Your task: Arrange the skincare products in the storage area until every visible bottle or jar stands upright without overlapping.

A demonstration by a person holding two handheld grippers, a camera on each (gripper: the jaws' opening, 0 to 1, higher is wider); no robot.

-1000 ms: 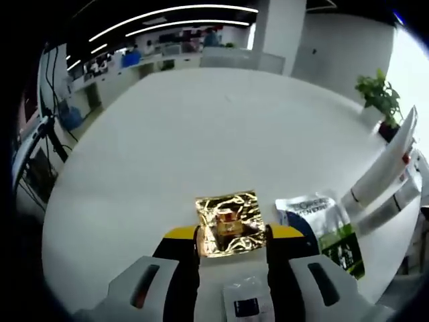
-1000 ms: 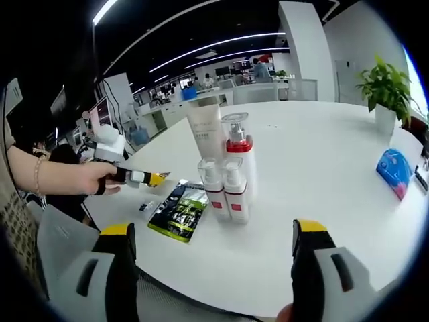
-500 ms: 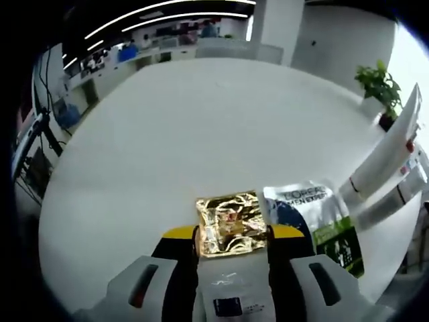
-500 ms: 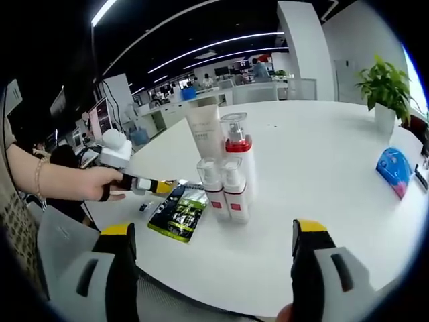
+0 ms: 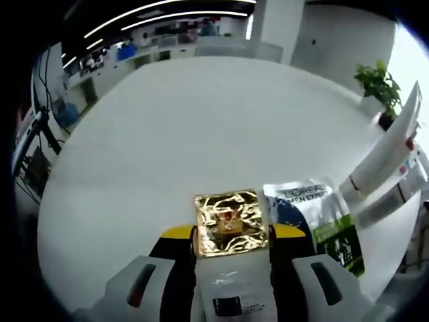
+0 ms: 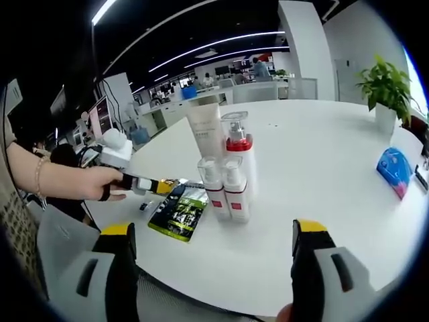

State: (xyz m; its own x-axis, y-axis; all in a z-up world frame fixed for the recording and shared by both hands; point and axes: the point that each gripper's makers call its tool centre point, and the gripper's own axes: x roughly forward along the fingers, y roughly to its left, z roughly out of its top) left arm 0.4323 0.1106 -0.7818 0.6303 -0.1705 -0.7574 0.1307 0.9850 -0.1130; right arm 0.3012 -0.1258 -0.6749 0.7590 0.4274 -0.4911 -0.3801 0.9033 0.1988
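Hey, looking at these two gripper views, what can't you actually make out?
- Gold foil sachet, left gripper view: its near edge sits between the left tongs; its print is blurred.
- Green and white pouch, left gripper view: small text unreadable.
- Bottles, right gripper view: labels too small to read.
- Blue packet, right gripper view: cut off by the edge.

The left gripper (image 6: 161, 185), holding the gold sachet (image 5: 230, 222), now sits beside the green sachet (image 5: 322, 218), seemingly nearer.
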